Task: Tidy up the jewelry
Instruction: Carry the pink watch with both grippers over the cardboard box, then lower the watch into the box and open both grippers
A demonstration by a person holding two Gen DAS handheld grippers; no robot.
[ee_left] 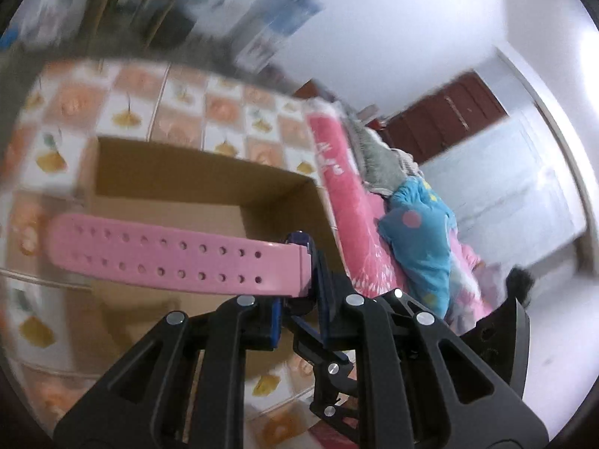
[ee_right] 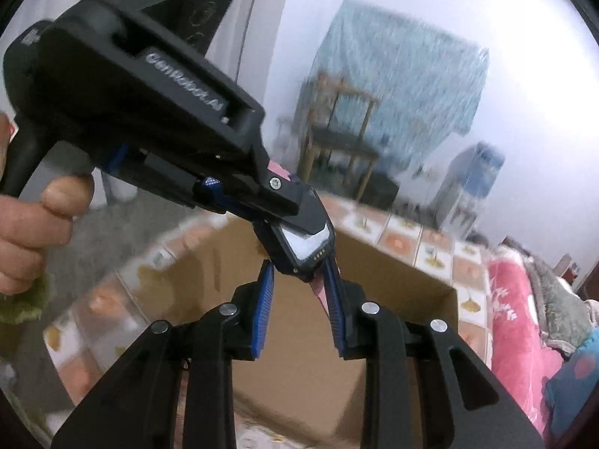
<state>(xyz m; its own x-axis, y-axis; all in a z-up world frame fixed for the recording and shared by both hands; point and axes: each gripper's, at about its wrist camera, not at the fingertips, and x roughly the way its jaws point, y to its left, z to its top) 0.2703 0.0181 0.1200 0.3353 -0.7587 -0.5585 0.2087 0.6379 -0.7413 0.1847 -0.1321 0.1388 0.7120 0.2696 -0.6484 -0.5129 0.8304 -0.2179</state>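
Note:
A watch with a dark case [ee_right: 304, 247] and a pink perforated strap [ee_left: 161, 258] hangs in the air over an open cardboard box [ee_left: 168, 183]. My left gripper [ee_left: 299, 292] is shut on the watch where strap meets case, and the strap sticks out to the left. In the right wrist view my right gripper [ee_right: 298, 263] has its blue pads on both sides of the case's lower end, shut on it. My left gripper [ee_right: 288, 196] comes in there from the upper left, held by a hand [ee_right: 33, 224]. The case's face is mostly hidden by the fingers.
The cardboard box [ee_right: 397, 280] lies on a table with a flower-tile cloth [ee_left: 224, 108]. Pink bedding [ee_left: 337, 172] and a blue pillow [ee_left: 419, 247] lie to the right. A wooden chair [ee_right: 337, 138] and a blue patterned cover [ee_right: 404, 86] stand behind the table.

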